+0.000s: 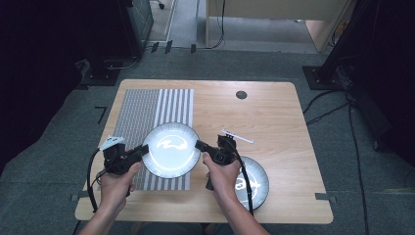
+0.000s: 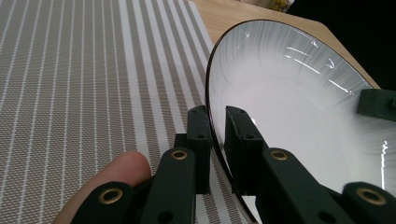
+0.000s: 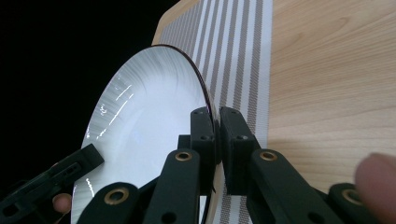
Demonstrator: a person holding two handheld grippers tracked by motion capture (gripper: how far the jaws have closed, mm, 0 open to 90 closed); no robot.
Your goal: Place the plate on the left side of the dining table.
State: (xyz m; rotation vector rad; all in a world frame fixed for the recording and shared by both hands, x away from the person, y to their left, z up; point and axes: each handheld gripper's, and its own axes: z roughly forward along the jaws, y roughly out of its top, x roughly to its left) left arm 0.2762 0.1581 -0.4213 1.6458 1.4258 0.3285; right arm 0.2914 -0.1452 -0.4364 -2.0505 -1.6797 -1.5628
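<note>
Both tongs clamped on opposite rim edges of the white plate (image 1: pixel 172 150), left tongs (image 1: pixel 145 149) and right tongs (image 1: pixel 198 144), plate carried over the striped placemat (image 1: pixel 147 112) near edge; grasp done, setting down on the mat apparently left, second plate (image 1: pixel 257 183) waiting beside the mat on the counter (image 1: pixel 274 107).

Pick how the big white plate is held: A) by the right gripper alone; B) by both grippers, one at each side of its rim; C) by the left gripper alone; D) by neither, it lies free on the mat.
B: the left gripper and right gripper clamp opposite edges of the plate.
</note>
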